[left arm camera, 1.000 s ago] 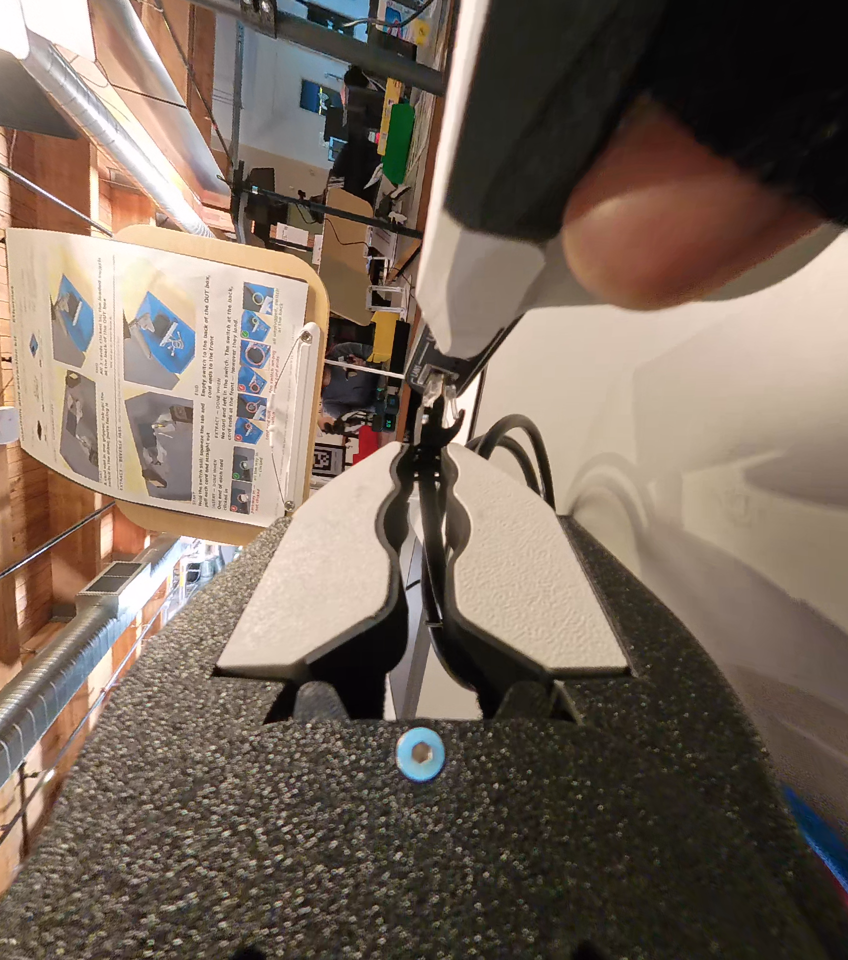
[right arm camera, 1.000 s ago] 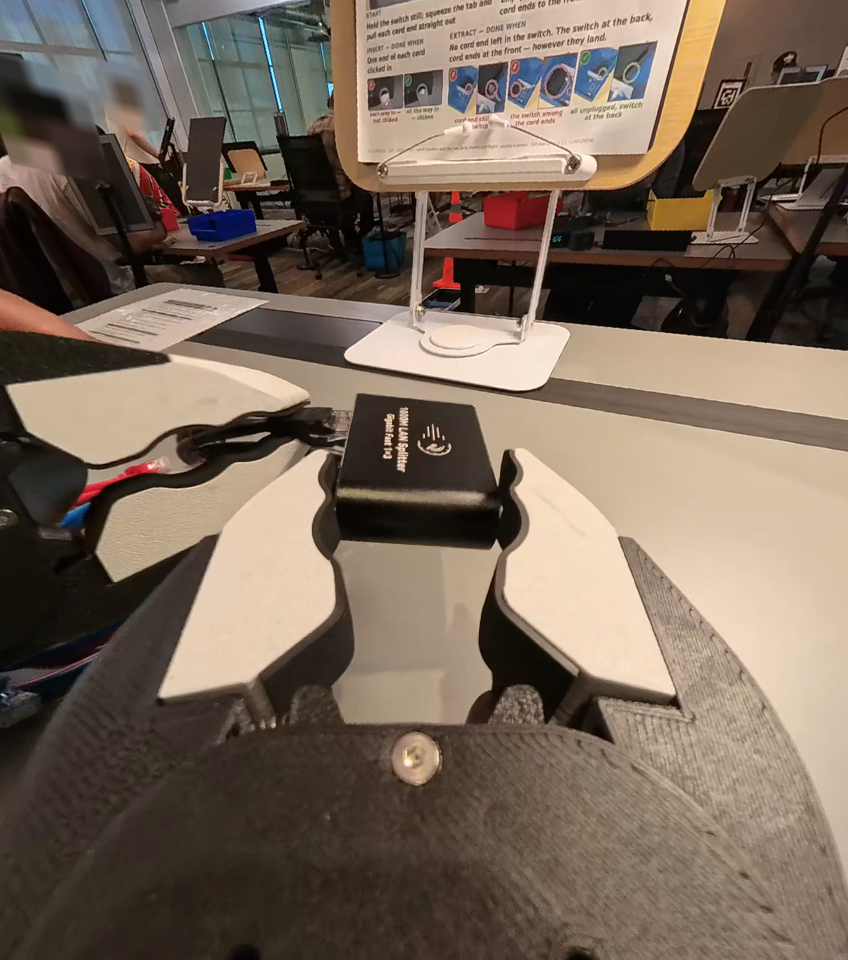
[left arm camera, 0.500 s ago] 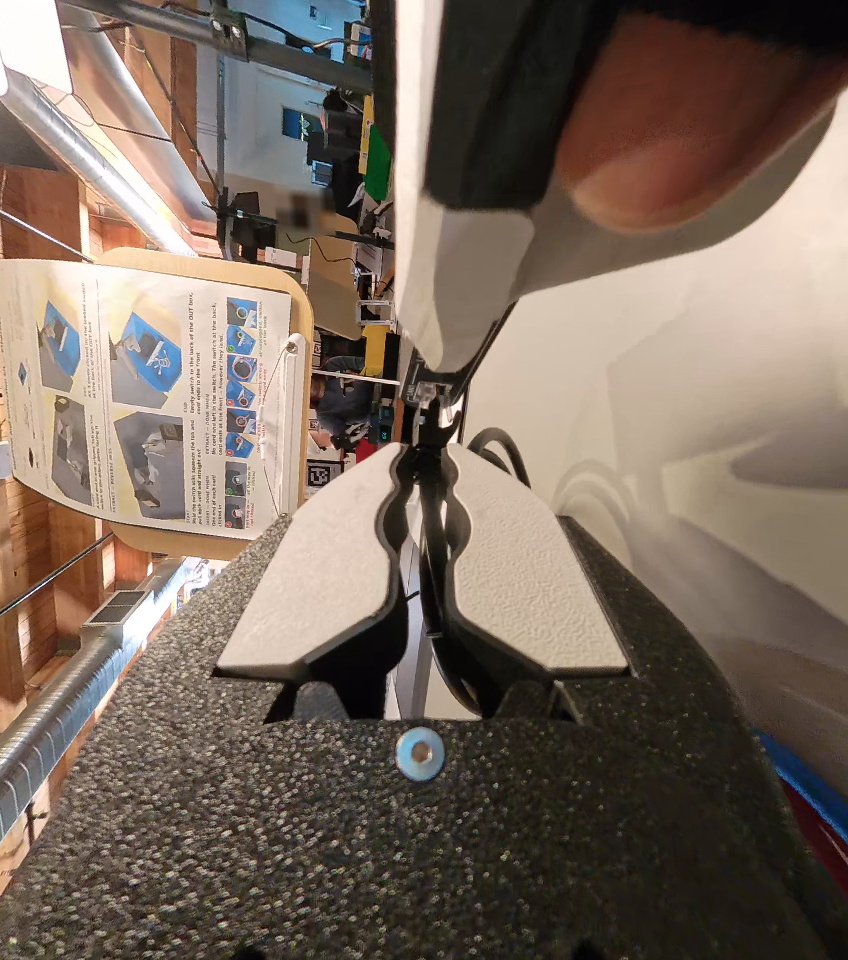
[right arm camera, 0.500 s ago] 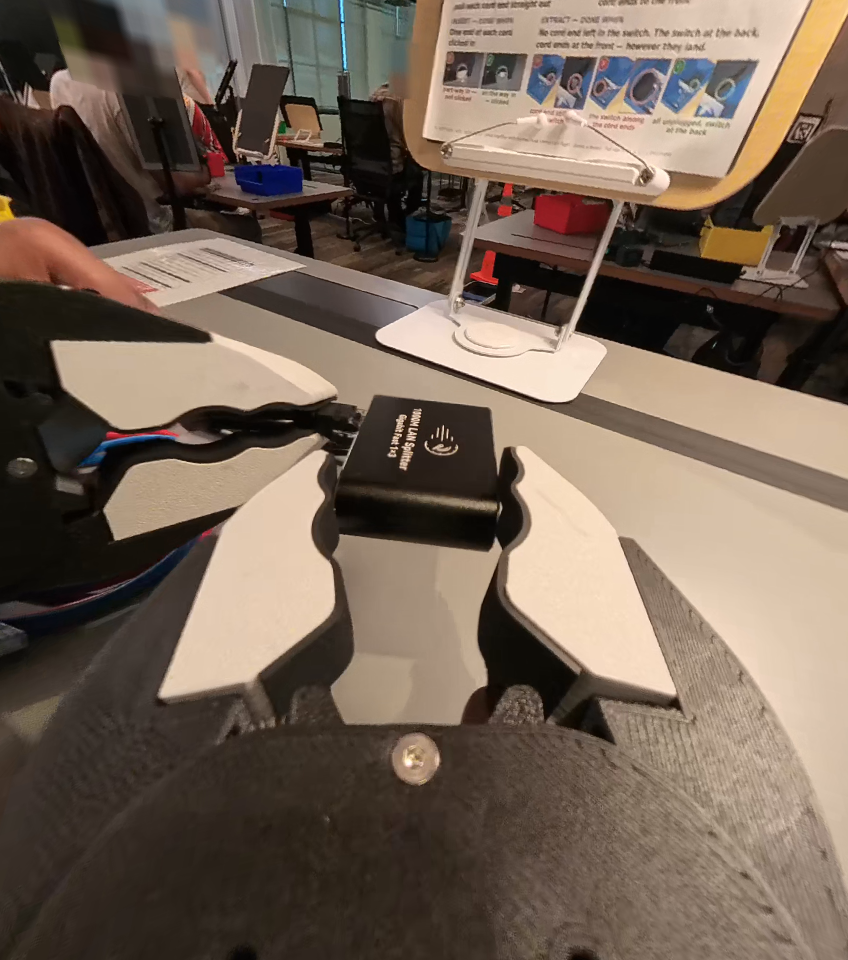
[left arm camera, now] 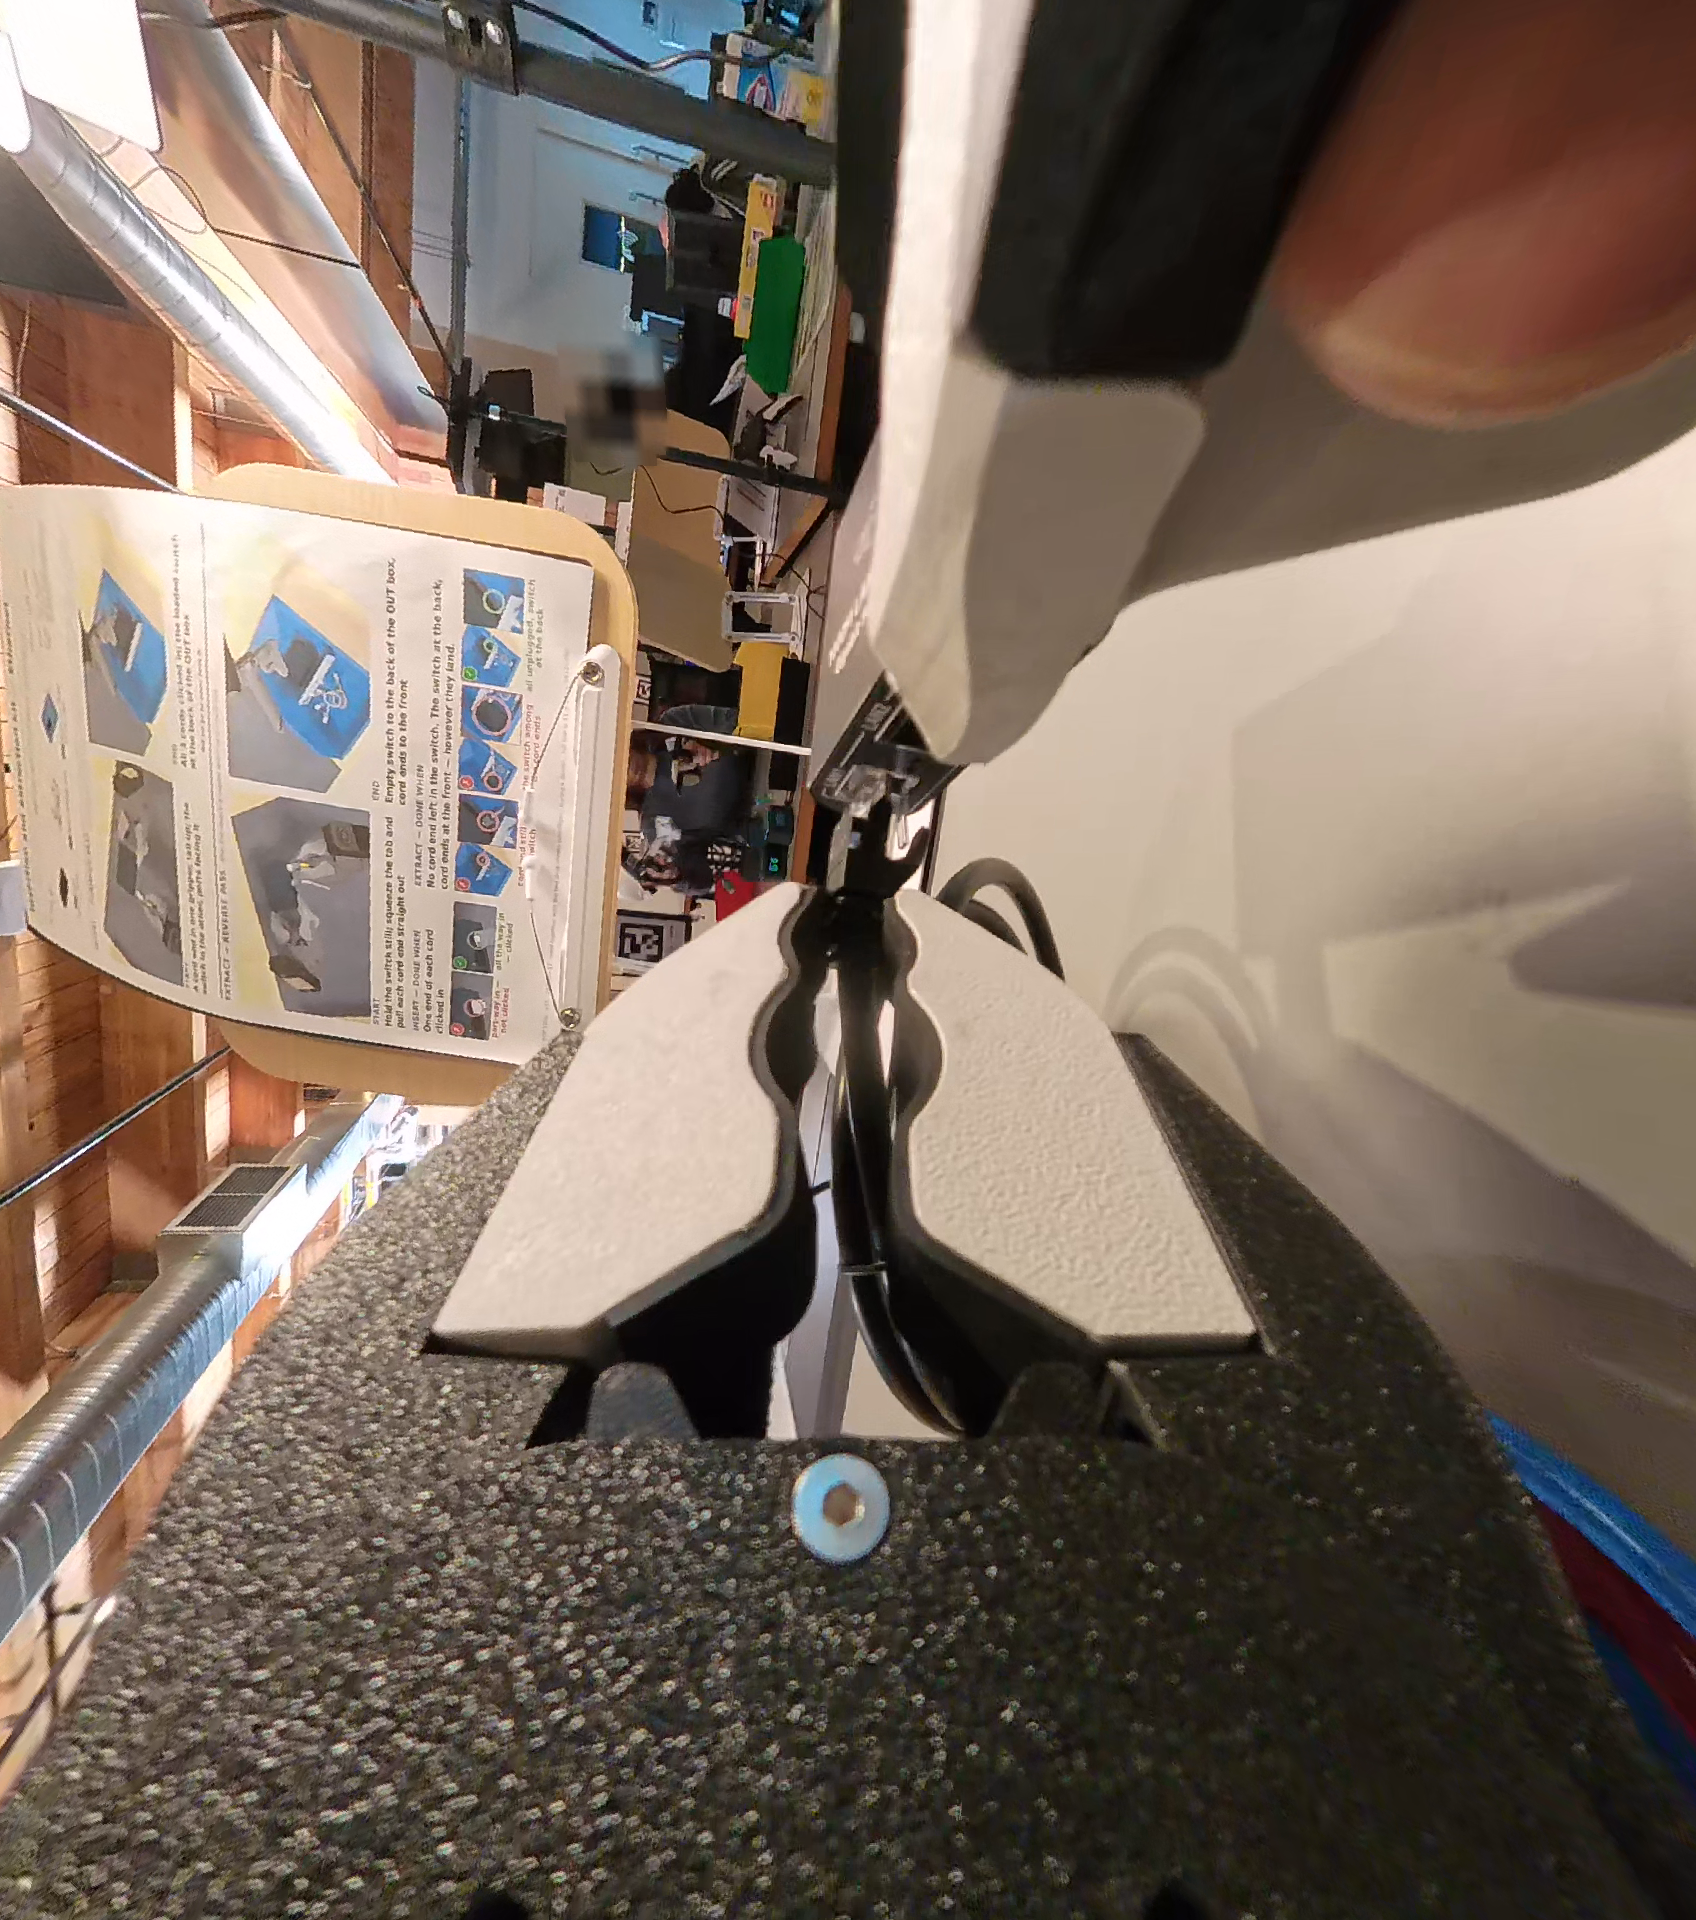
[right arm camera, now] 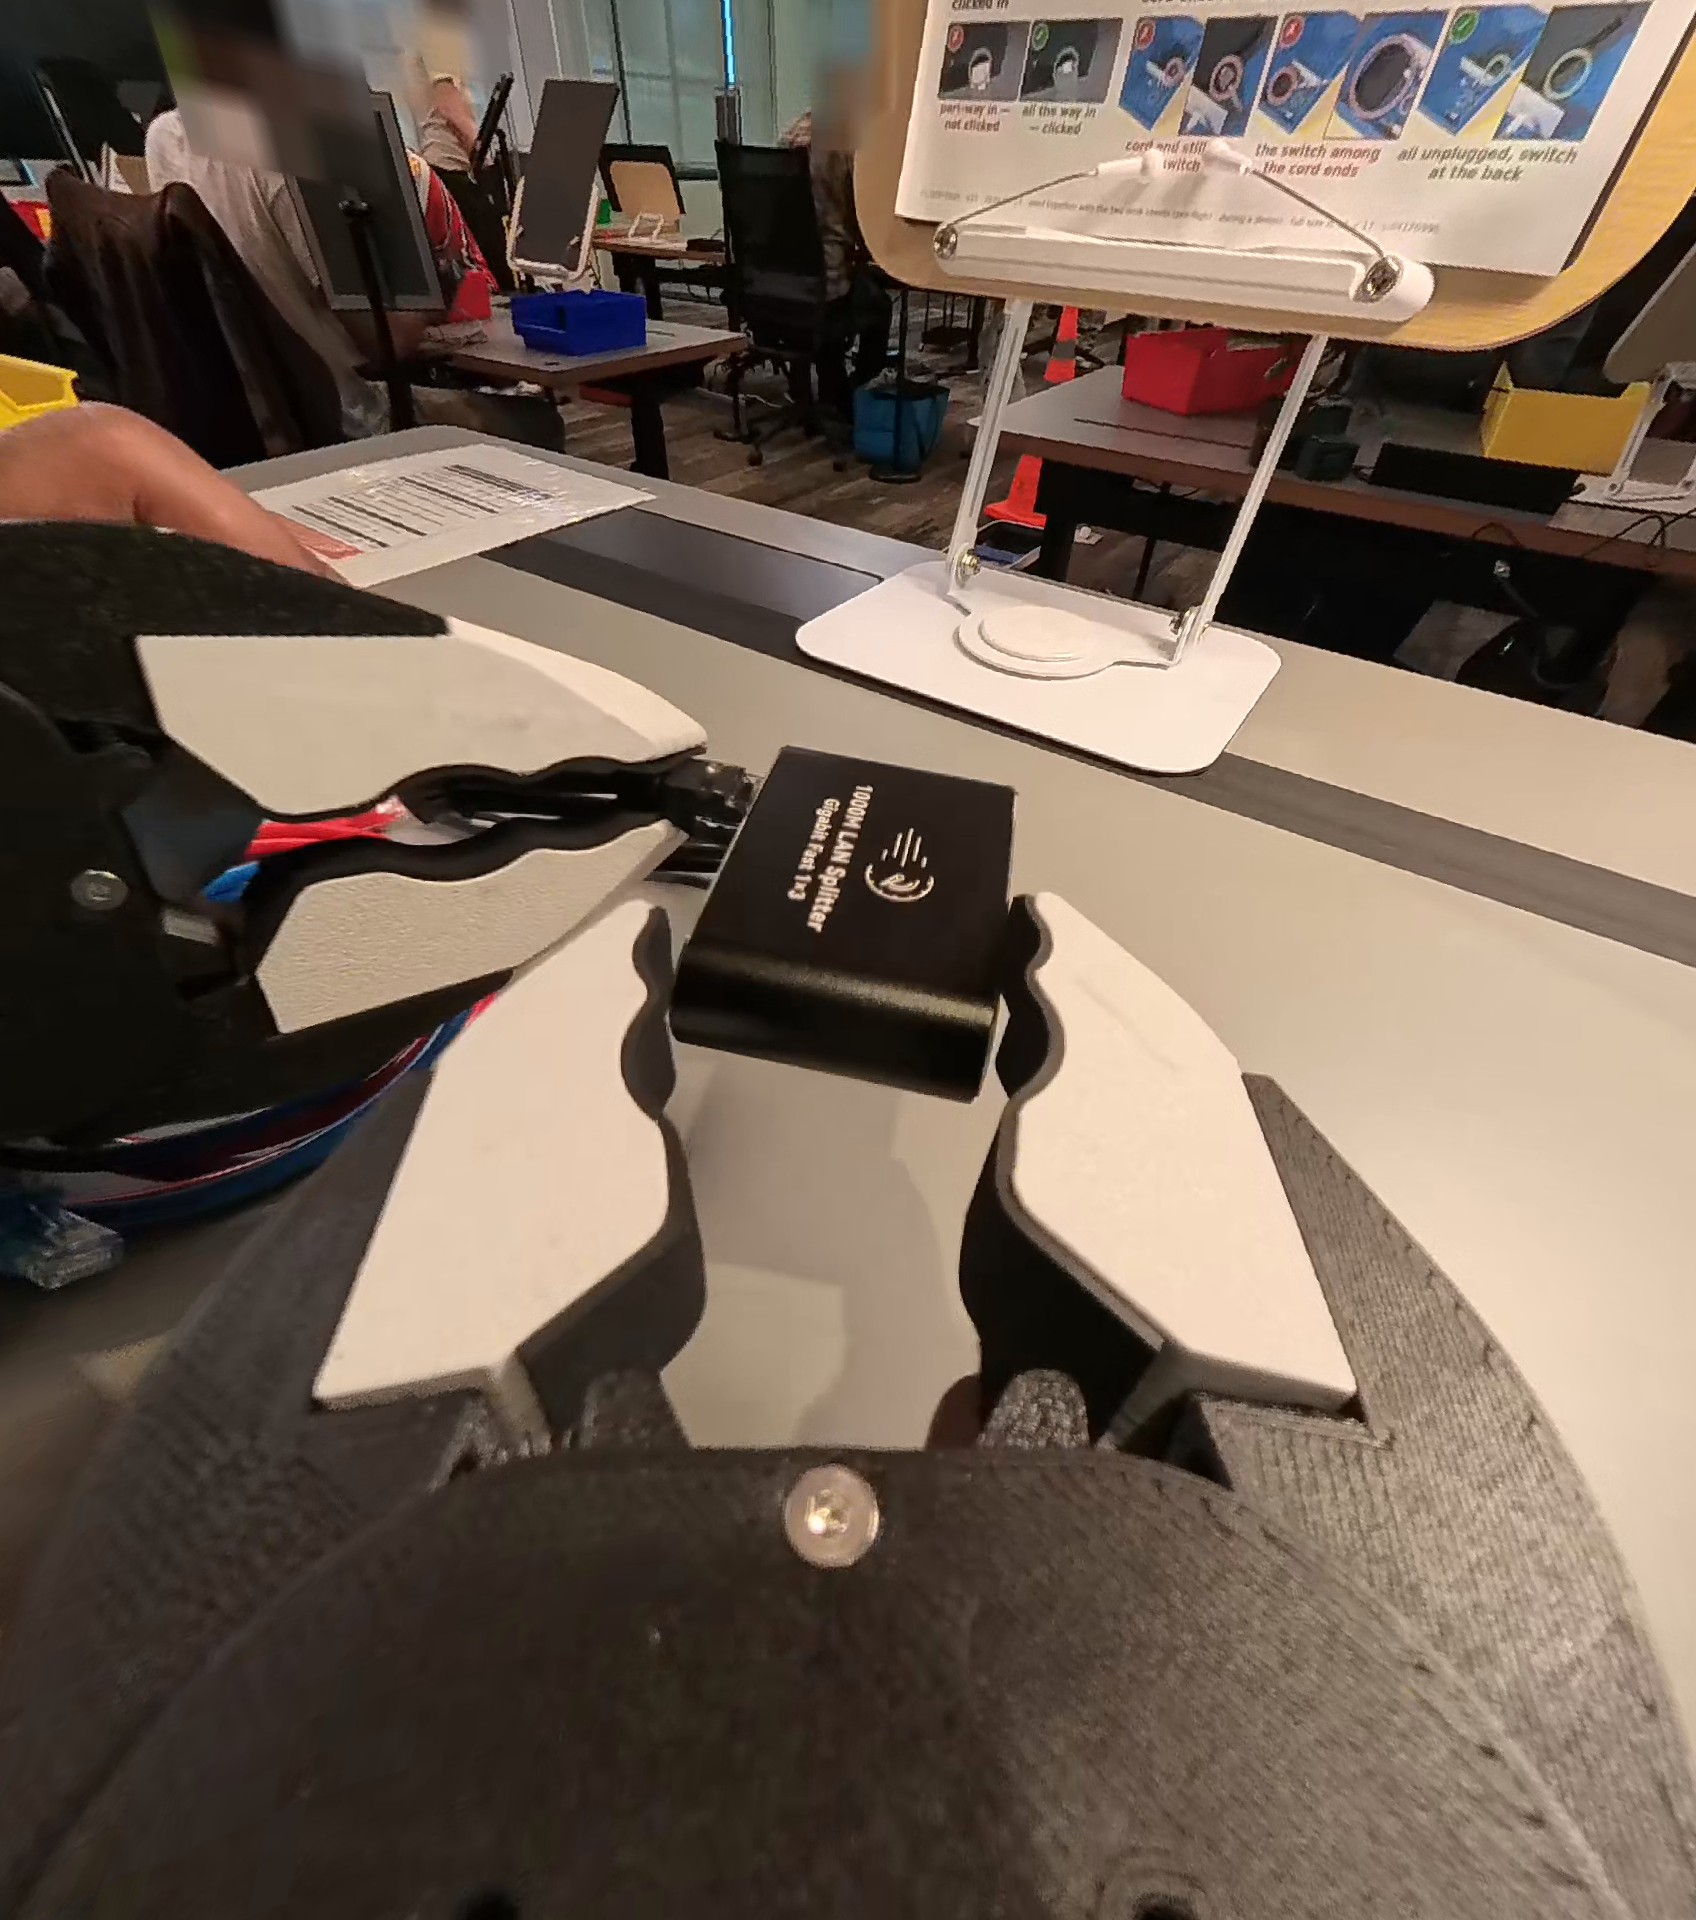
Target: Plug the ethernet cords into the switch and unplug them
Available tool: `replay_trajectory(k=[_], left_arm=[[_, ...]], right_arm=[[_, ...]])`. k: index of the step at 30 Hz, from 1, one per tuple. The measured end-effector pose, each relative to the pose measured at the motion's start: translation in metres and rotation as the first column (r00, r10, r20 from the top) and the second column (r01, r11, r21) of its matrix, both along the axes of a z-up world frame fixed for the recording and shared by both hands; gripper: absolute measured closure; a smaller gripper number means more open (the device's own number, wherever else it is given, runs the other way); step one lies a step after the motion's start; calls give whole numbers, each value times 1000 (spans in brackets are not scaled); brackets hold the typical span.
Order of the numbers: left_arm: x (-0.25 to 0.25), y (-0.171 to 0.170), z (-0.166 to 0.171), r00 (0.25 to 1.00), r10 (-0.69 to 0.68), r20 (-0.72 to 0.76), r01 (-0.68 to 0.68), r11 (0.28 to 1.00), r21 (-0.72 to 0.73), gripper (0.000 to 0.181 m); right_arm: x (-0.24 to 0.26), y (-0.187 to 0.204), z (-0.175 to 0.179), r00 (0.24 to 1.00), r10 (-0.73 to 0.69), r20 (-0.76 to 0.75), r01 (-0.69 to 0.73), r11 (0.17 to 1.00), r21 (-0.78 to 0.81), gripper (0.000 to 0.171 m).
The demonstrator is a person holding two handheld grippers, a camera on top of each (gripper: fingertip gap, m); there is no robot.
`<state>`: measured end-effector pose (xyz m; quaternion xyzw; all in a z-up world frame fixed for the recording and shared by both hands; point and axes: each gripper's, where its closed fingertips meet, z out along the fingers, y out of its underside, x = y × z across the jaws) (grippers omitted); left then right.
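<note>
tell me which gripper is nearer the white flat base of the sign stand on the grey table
Right, as far as these views show. The right gripper, shut on the black switch box, sits just short of the white base. The left gripper, clamping the black cord, comes in from the switch's far side.

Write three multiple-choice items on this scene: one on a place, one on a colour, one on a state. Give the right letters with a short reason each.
1. Where is the switch?
A. between the right gripper's fingers
B. on the white stand
C. in the yellow bin

2. What colour is the cord in the left gripper?
A. black
B. green
C. white

3. How do the left gripper's fingers stand?
A. wide apart, holding nothing
B. closed on the cord
C. closed on a sheet of paper

Answers: 1 A, the black box sits clamped between both fingers; 2 A, a black cord runs between the fingers to a clear plug; 3 B, the fingers pinch the cord just behind the plug.
</note>
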<state>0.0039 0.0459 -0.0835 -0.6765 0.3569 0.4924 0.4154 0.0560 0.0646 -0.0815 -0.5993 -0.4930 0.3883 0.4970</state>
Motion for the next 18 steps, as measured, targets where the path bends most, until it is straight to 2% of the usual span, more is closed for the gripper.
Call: replay_trajectory(k=[1, 8, 18], left_arm=[[0, 1, 0, 1000, -8, 14, 8, 1000, 4, 171], [4, 2, -1, 999, -36, 17, 35, 999, 10, 171], [8, 2, -6, 999, -45, -8, 45, 999, -17, 171]], right_arm=[[0, 1, -1, 1000, 6, 9, -6, 1000, -3, 109], [0, 7, -15, 999, 22, 36, -15, 985, -173, 109], [1, 6, -18, 997, 44, 59, -33, 982, -185, 110]])
